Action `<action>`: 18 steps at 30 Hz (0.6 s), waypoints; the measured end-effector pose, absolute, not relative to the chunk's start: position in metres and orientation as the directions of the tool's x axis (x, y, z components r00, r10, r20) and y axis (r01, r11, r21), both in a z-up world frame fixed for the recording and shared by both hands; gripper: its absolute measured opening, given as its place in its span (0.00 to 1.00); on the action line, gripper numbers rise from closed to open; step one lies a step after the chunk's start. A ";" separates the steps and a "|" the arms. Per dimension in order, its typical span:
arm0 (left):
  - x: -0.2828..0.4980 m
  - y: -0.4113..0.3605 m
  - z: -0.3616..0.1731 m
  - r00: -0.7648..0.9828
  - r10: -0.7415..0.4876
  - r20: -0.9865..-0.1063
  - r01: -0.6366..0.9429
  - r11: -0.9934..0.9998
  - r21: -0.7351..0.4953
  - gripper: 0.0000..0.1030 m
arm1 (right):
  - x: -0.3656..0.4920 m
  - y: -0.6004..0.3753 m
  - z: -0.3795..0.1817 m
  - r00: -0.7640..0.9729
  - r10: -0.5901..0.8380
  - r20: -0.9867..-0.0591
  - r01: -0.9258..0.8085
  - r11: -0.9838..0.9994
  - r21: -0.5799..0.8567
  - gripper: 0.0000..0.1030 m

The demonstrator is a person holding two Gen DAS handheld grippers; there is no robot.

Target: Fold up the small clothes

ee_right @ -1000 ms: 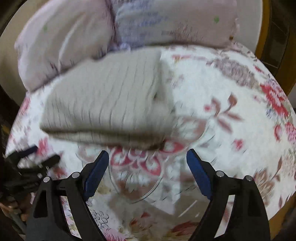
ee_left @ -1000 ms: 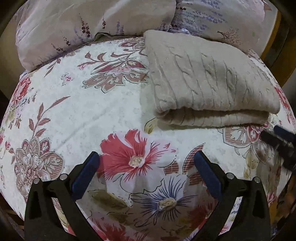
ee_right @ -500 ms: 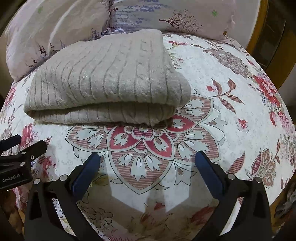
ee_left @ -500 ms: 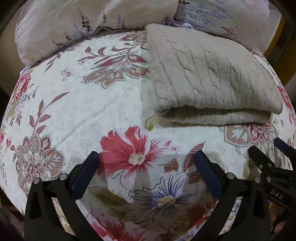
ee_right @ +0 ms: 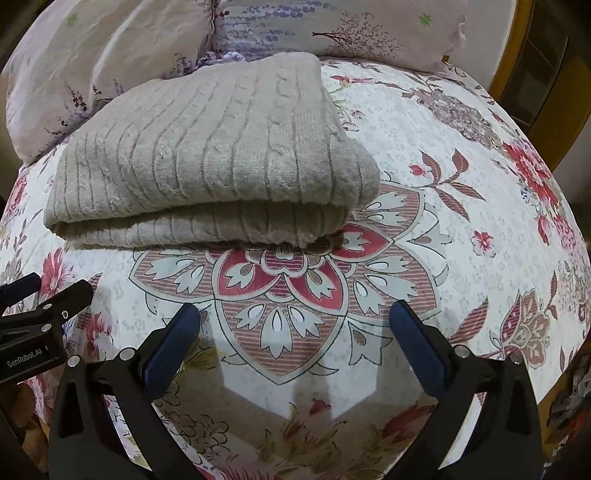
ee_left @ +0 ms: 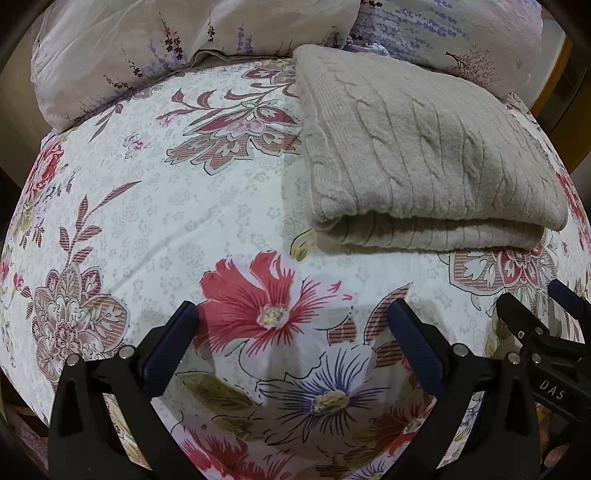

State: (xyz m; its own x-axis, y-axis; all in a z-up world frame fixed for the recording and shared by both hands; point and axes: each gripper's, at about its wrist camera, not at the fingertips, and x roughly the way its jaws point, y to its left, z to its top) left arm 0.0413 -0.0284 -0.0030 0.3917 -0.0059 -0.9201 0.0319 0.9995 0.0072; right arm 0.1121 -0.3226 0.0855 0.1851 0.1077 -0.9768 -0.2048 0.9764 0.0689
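Note:
A beige cable-knit sweater (ee_left: 417,155) lies folded in a thick rectangle on the floral bedsheet (ee_left: 177,206), its folded edge toward me. It also shows in the right wrist view (ee_right: 210,166), upper left. My left gripper (ee_left: 291,328) is open and empty, hovering over the sheet to the near left of the sweater. My right gripper (ee_right: 295,328) is open and empty, in front of the sweater's near right corner. Each gripper shows at the edge of the other's view: the right one (ee_left: 543,314) and the left one (ee_right: 44,295).
Two pale floral pillows (ee_left: 184,44) (ee_right: 332,29) lie along the far edge of the bed behind the sweater. A wooden bed frame (ee_right: 517,55) runs along the right side. The sheet (ee_right: 461,206) spreads out to the sweater's right.
Both grippers have pulled back a little toward me and steadied; the right view was blurred a second ago. The sweater lies still, folded as before.

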 end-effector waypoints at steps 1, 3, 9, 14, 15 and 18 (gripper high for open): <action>0.041 -0.028 -0.003 0.392 -0.006 -0.920 0.032 0.999 0.007 0.98 | 0.112 -0.323 0.085 0.184 0.107 -0.977 -0.203 0.977 0.068 0.99; 0.041 -0.028 -0.003 0.390 -0.006 -0.921 0.031 0.999 0.007 0.98 | 0.112 -0.323 0.085 0.184 0.105 -0.977 -0.201 0.977 0.067 0.99; 0.042 -0.028 -0.005 0.383 -0.004 -0.924 0.029 1.000 0.007 0.98 | 0.111 -0.322 0.085 0.177 0.099 -0.979 -0.192 0.979 0.064 0.99; 0.043 -0.026 -0.006 0.377 -0.004 -0.926 0.029 1.000 0.008 0.98 | 0.111 -0.322 0.085 0.176 0.097 -0.980 -0.191 0.980 0.063 0.99; 0.043 -0.026 -0.006 0.376 -0.004 -0.927 0.029 1.000 0.008 0.98 | 0.111 -0.322 0.085 0.176 0.097 -0.980 -0.191 0.980 0.063 0.99; 0.044 -0.026 -0.006 0.375 -0.004 -0.927 0.029 1.000 0.008 0.98 | 0.111 -0.322 0.085 0.177 0.097 -0.979 -0.192 0.979 0.063 0.99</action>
